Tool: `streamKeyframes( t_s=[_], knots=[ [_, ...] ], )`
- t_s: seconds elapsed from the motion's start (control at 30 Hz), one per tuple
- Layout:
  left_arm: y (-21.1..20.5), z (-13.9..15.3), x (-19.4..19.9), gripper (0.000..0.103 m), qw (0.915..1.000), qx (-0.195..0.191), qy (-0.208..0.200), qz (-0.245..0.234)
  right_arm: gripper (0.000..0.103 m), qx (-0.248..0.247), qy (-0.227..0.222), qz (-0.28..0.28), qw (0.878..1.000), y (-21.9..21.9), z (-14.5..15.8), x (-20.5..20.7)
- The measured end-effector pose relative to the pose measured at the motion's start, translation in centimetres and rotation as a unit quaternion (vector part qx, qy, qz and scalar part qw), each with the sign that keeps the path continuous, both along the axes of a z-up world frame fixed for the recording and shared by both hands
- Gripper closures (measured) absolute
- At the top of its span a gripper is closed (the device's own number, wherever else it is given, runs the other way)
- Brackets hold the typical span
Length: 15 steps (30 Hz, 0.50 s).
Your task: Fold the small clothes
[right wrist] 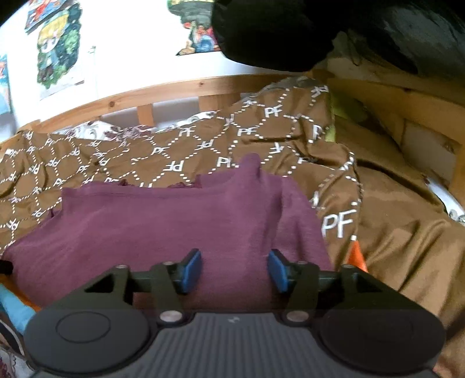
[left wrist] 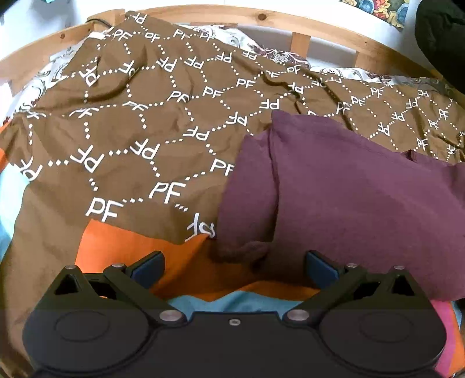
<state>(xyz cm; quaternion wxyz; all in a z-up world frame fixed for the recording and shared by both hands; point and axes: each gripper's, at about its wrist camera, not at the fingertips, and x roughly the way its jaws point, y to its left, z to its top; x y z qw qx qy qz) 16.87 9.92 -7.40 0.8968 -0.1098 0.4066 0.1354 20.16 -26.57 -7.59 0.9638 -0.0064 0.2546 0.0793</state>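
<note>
A wooden bed frame [left wrist: 203, 16] is seen enclosing a bed covered by a brown blanket [left wrist: 139, 122] printed with white "PF" letters, with an orange cloth [left wrist: 130, 244] showing at the blanket's near edge. A purple garment [left wrist: 334, 186] is laid on the blanket and partly over the orange cloth, its layers doubled over at the left side in the left wrist view. The left tool [left wrist: 234, 266] is held wide apart just before the garment's near edge with nothing gripped, while the right tool [right wrist: 234, 269] is spread less widely, its blue pads [right wrist: 193, 269] set apart over the purple fabric without clamping it.
</note>
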Motion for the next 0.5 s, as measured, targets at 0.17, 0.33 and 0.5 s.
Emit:
streamKeyframes(
  t_s=[0.17,0.33,0.5],
  knots=[
    [0.3,-0.5,-0.1,0.001,1.0000,-0.007,0.006,0.001,0.006,-0.019,-0.021,0.010,1.000,1.2,0.2,-0.7],
    [0.8,-0.8,-0.5,0.001,0.9997,-0.024,0.002,0.001,0.000,-0.028,-0.055,0.017,0.998,2.2,0.4,-1.6],
    [1.4,-0.5,-1.4,0.001,0.9978,-0.046,-0.046,-0.011,0.000,0.005,-0.046,0.014,0.999,4.2,0.6,-1.5]
  ],
)
